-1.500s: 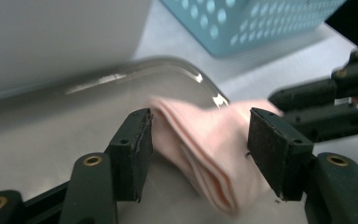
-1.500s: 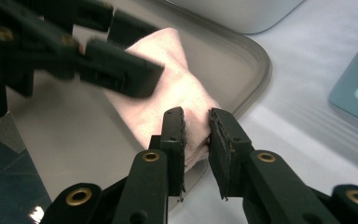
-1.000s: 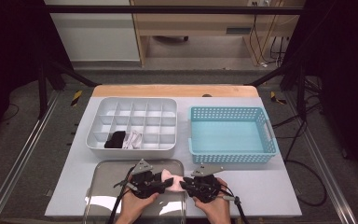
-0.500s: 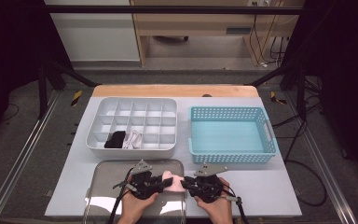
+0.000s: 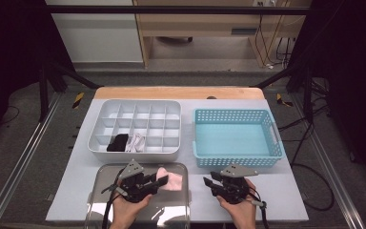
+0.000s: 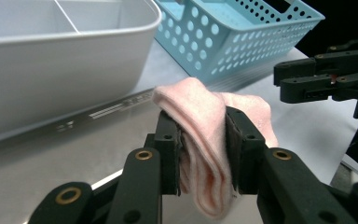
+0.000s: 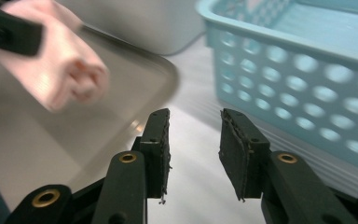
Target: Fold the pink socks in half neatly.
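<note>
left gripper [image 5: 158,180] is pinching the folded pink sock [image 5: 171,180] at lower centre, divided tray [image 5: 134,153] straight above, right gripper [image 5: 208,182] spread and empty.

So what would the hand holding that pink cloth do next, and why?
Probably carry the folded pink cloth up to an empty compartment of the white divided tray. The left gripper grips it above the metal tray, and two compartments hold similar rolled items.

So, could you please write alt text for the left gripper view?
The left claw is shut on a folded pink sock, holding it above a metal tray. Behind stand a grey divided organizer and a blue perforated basket; the right claw shows at the right edge.
</note>
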### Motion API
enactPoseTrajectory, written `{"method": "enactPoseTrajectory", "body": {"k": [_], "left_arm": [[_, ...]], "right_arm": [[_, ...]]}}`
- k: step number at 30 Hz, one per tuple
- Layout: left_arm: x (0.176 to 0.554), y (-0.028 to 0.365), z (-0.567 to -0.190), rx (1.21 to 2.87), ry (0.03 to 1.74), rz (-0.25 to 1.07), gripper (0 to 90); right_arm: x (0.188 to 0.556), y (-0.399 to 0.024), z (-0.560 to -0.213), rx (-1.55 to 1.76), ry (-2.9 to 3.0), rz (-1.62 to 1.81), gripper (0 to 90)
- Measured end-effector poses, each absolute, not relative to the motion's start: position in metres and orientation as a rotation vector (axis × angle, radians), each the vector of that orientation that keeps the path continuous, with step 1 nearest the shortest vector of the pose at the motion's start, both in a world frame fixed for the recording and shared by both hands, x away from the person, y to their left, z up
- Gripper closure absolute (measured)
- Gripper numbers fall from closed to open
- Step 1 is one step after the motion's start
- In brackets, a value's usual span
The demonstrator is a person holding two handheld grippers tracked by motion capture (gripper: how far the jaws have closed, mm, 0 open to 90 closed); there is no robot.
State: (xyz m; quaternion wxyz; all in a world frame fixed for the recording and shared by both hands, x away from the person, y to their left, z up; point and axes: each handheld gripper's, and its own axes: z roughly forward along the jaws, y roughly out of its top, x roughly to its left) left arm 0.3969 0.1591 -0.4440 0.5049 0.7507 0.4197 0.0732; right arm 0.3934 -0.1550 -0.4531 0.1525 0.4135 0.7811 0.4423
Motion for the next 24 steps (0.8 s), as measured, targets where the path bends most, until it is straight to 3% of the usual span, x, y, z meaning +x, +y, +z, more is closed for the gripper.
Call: {"method": "enactPoseTrajectory", "body": {"k": [24], "left_arm": [[0.423, 0.185, -0.4, 1.775, 1.012, 0.288, 67.2]], "right_arm": [[0.386, -0.211, -0.465, 1.347, 2.098, 1.126, 43.8]]}}
